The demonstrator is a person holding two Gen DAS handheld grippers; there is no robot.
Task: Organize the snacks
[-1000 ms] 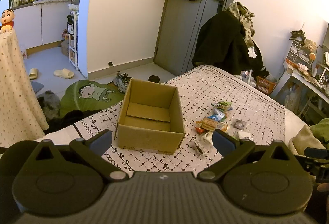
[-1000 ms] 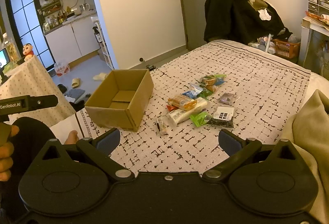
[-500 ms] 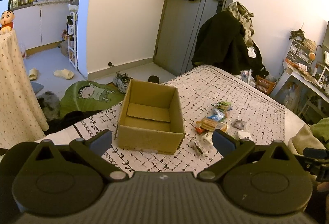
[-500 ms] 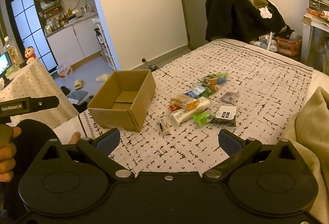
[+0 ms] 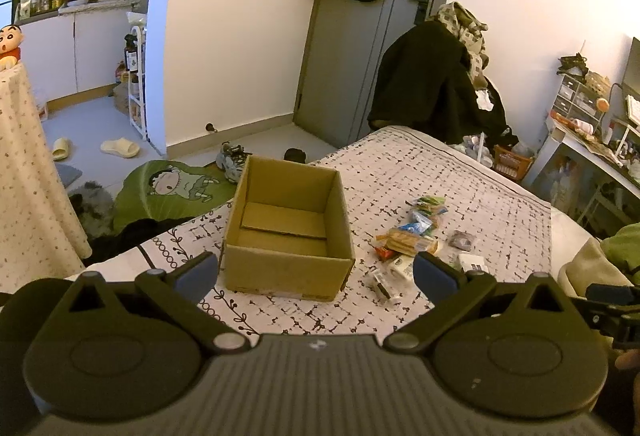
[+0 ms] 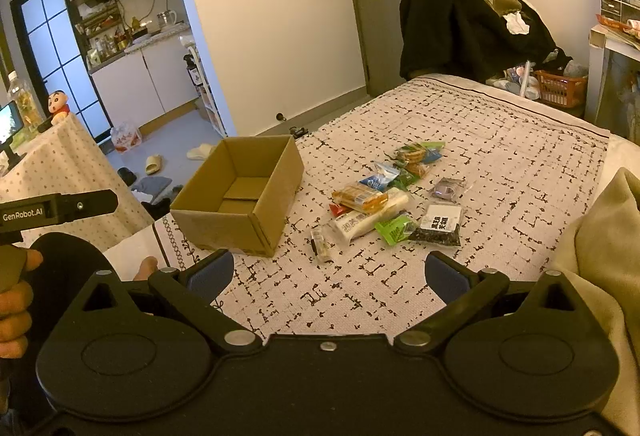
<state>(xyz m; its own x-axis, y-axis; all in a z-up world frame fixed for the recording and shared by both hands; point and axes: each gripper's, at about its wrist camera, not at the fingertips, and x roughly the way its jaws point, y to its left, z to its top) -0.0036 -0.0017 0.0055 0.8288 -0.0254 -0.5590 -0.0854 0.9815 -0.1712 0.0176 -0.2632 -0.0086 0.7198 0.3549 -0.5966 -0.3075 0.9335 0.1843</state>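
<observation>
Spread over the white patterned bed [image 6: 500,172], light, crinkly, slippery foil snack packets [image 6: 384,196] lay just right of the empty brown cardboard box [image 6: 244,192], best pinched by their flat sealed edges, while the left gripper [image 5: 316,272] and right gripper [image 6: 328,272] hovered near with fingers wide apart, holding nothing.

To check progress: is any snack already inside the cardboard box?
No, the cardboard box shows only its bare bottom flaps, and the snacks all lie beside it on the bedspread.

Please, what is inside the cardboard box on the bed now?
The cardboard box holds no snacks: only its folded bottom flaps show. The strip of floor behind its near wall is hidden in both views.
</observation>
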